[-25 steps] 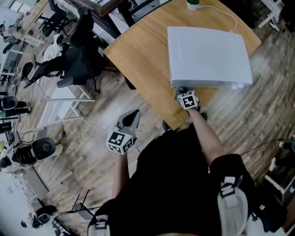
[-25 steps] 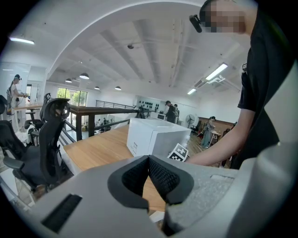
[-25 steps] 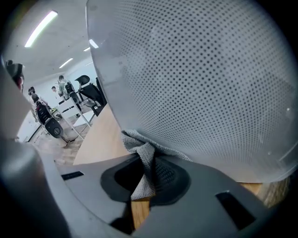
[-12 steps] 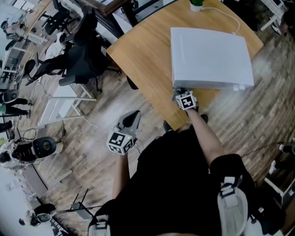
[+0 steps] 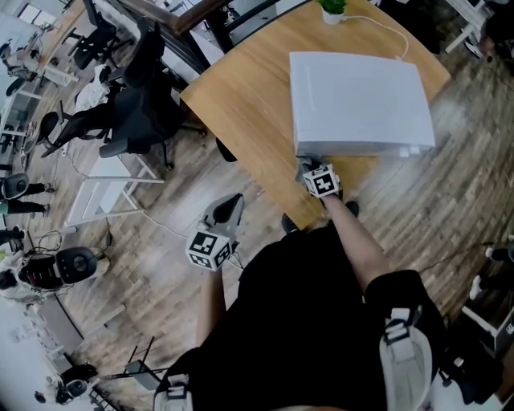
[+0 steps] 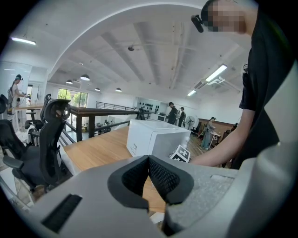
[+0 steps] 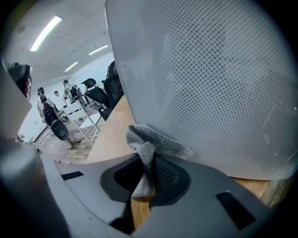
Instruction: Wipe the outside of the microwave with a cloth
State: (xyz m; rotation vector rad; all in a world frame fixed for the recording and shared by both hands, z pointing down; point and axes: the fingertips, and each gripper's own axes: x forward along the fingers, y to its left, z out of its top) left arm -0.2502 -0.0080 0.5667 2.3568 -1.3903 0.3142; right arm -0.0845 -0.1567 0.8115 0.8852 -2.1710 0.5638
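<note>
Barely anything has shifted: your right gripper [image 5: 310, 166] stays at the front lower edge of the white microwave [image 5: 357, 96], which sits on the wooden table [image 5: 241, 104] above plank flooring [image 5: 152, 241], with office chairs [image 5: 132, 112] to the left. Only the right gripper view shows its jaws clamped on a grey cloth [image 7: 148, 148] pressed against the microwave's dotted face. The left gripper view shows your left gripper [image 5: 230, 205] closed on nothing, off the table. A potted plant [image 5: 332, 7] sits at the far corner.

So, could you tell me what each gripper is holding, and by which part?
Right gripper: grey cloth, pinched at a bunched fold. Left gripper: nothing.
</note>
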